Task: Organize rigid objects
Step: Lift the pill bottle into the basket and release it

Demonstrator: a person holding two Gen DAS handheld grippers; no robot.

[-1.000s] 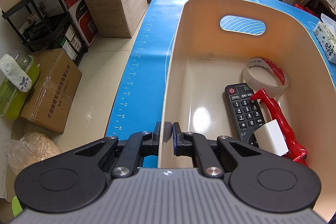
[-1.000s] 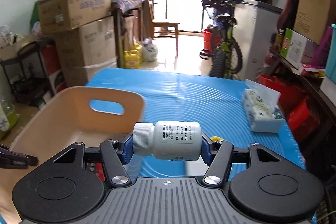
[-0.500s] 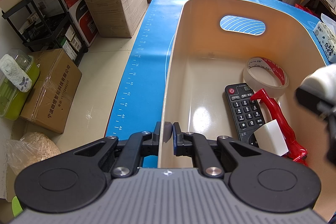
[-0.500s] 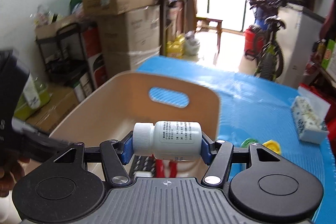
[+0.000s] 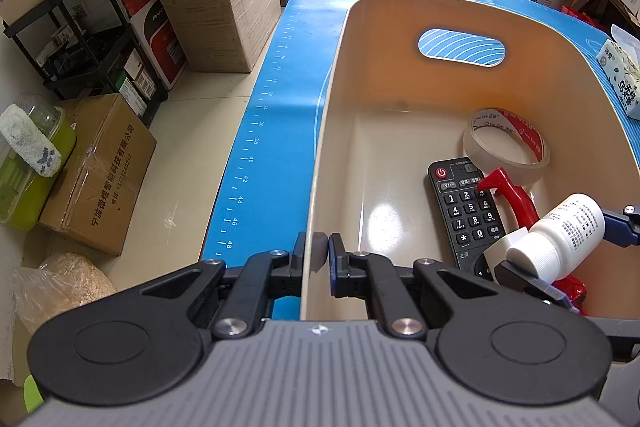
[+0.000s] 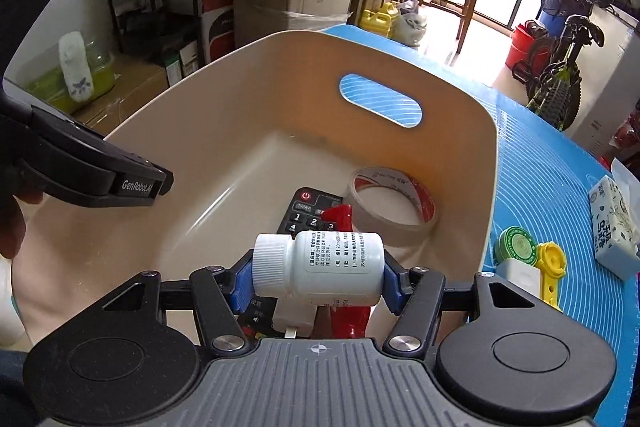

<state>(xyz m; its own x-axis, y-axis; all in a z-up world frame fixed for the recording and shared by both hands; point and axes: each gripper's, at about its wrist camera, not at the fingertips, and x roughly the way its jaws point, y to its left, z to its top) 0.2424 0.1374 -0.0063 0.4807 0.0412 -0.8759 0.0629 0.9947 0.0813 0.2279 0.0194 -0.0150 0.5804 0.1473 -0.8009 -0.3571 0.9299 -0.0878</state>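
My right gripper [image 6: 318,277] clamps a white pill bottle [image 6: 320,269] end to end, lying sideways, cap toward my left, hanging over the beige bin [image 6: 494,187]. My left gripper [image 5: 318,253] is pinched shut on the bin's near-left wall. Below the bottle in the bin lie a black remote [image 5: 466,211], a red tool [image 5: 516,197] and a tape roll [image 5: 506,143]. On the blue worktop [image 6: 560,187] right of the bin sit a green tin [image 6: 516,245], a yellow piece [image 6: 552,267] and a tissue pack [image 6: 614,223].
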